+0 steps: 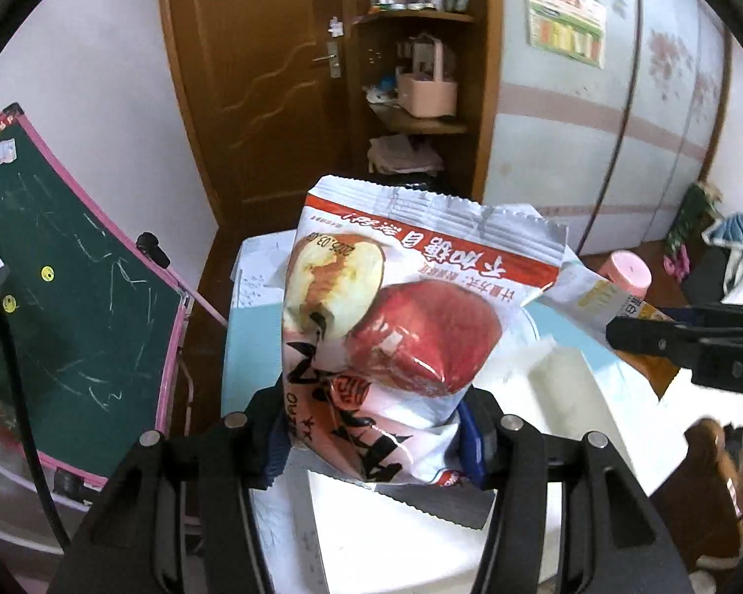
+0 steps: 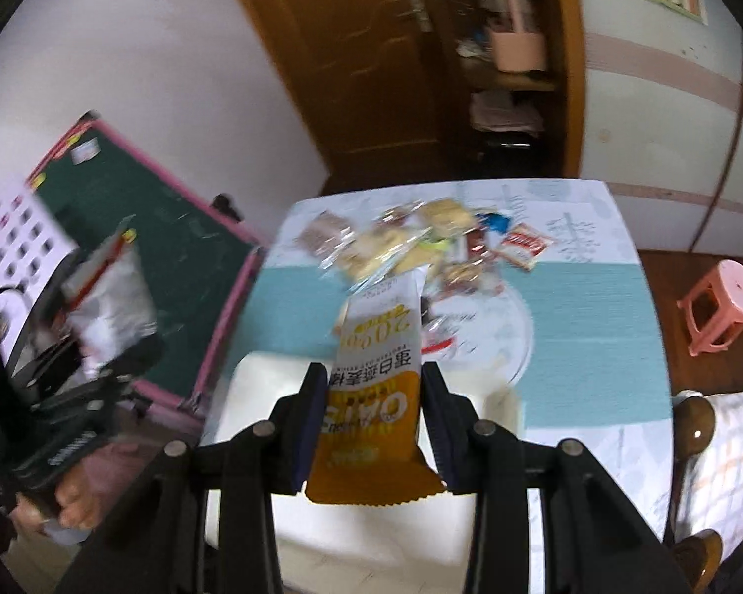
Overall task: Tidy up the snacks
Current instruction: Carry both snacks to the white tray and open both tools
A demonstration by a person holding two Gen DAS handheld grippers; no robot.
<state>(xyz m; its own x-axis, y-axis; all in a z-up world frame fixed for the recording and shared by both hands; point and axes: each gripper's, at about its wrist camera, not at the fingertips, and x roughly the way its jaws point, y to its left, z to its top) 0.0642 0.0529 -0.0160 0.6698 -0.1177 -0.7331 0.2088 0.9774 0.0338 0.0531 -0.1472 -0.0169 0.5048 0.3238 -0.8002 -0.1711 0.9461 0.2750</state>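
Note:
My left gripper [image 1: 374, 438] is shut on a white snack bag with red jujube pictures [image 1: 396, 317], held upright above the table; the same bag shows at the left of the right wrist view [image 2: 109, 307]. My right gripper [image 2: 374, 425] is shut on an orange and white oat bar [image 2: 376, 396], held above a white box [image 2: 252, 396]. That bar and gripper show at the right of the left wrist view [image 1: 693, 341]. A pile of several small wrapped snacks [image 2: 411, 247] lies on the far part of the table [image 2: 594, 317], partly on a clear plate [image 2: 515, 341].
A green chalkboard with a pink frame [image 2: 173, 227] leans left of the table. A pink stool [image 2: 720, 307] stands on the floor at the right. A brown door [image 1: 267, 84] and shelves [image 1: 421, 74] are behind the table. A white box shows below the left gripper [image 1: 396, 534].

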